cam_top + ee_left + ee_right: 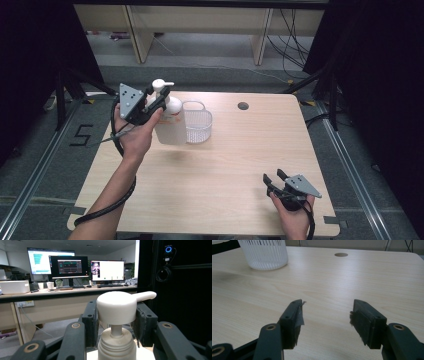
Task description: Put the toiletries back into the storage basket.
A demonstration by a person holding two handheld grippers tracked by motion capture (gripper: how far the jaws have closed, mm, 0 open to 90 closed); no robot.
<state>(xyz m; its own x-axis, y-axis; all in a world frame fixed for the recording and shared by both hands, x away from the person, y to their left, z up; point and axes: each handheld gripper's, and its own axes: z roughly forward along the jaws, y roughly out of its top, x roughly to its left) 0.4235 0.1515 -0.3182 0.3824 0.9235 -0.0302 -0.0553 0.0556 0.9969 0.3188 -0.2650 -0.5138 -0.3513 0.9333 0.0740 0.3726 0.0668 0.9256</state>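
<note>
A white pump bottle (170, 122) stands upright at the table's back left, touching a white slotted basket (198, 125). My left gripper (159, 97) reaches the bottle's top from the left. In the left gripper view its jaws press against both sides of the white pump head (116, 307), whose spout points right. I cannot tell whether the bottle's base rests on the table or hangs just above it. My right gripper (274, 176) lies low near the front right edge, open with nothing between the jaws (325, 312).
The light wooden table (225, 165) has a round cable hole (243, 106) near its back edge. In the right gripper view the basket (264, 252) is far ahead on the left and the hole (341, 254) is straight ahead.
</note>
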